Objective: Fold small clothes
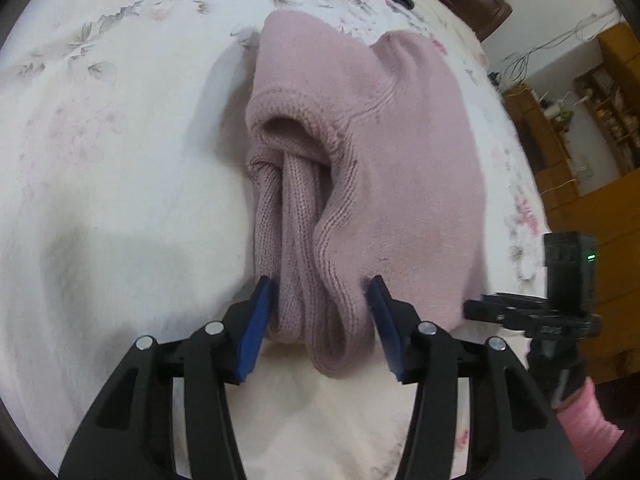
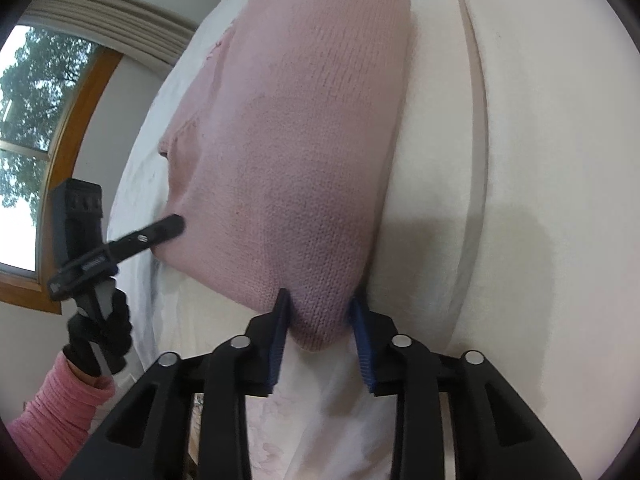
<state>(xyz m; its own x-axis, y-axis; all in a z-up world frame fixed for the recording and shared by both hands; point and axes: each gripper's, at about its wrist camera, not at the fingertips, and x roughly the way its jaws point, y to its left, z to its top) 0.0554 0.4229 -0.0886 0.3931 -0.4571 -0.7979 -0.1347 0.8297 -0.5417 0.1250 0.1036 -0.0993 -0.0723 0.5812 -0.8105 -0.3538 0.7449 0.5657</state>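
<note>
In the left wrist view, our left gripper [image 1: 320, 312] has its jaws spread wide, with bunched folds of the pink sweater [image 1: 360, 168] lying between the blue pads [image 1: 256, 328]; the knit fills most of the gap, but we cannot tell whether the pads press on it. In the right wrist view, our right gripper [image 2: 320, 328] is likewise parted, with a rounded corner of the same sweater [image 2: 296, 140] reaching down between its pads [image 2: 280, 336], close to them or just touching. The sweater lies folded on the bed [image 1: 100, 160], whose white floral sheet spreads wide and bare to the left. Past the sweater's right edge stands a wooden shelf [image 1: 592, 112]. A window [image 2: 24, 128] shows beyond the bed, and a pink sleeve [image 2: 52, 412] leads to the gloved hand [image 2: 100, 336] holding the left gripper
</note>
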